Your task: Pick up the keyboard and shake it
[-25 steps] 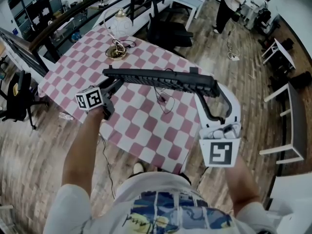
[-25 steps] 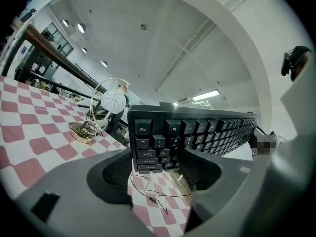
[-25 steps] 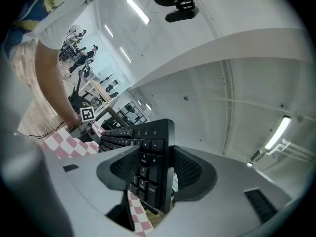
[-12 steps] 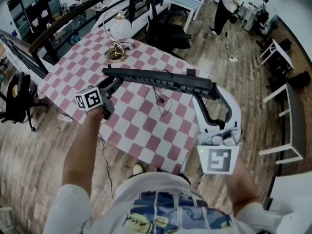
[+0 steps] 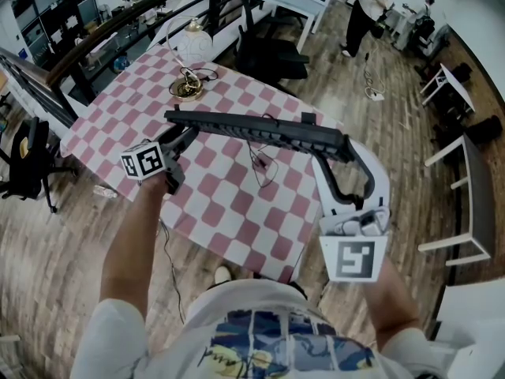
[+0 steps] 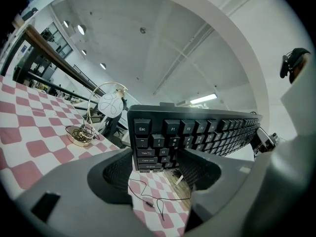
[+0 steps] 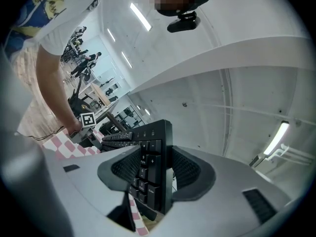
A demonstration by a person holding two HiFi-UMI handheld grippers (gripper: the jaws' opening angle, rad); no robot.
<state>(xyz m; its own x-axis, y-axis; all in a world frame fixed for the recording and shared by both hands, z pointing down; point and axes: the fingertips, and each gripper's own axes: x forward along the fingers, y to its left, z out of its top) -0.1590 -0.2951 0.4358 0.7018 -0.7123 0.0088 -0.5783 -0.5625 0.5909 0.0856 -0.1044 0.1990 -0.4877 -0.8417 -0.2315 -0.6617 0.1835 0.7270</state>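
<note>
A black keyboard (image 5: 260,133) hangs in the air over the checked table, tipped up on its long edge. My left gripper (image 5: 183,136) is shut on its left end, by the Esc key; the left gripper view shows the keyboard (image 6: 197,132) between the pads of the left gripper (image 6: 153,167). My right gripper (image 5: 331,158) clamps the right end. In the right gripper view the keyboard (image 7: 148,162) stands edge-on between both pads of the right gripper (image 7: 155,174), whose jaws are closing on it.
Below is a table with a pink-and-white checked cloth (image 5: 237,204), bearing a white globe lamp (image 5: 193,42), a gold dish (image 5: 187,88) and a thin loose cable (image 5: 264,164). A black office chair (image 5: 272,54) stands behind it. A person (image 5: 371,6) stands far right; white benches (image 5: 473,204) line the right.
The right gripper has sunk a little toward me and the keyboard's right end came with it. The left gripper has hardly moved.
</note>
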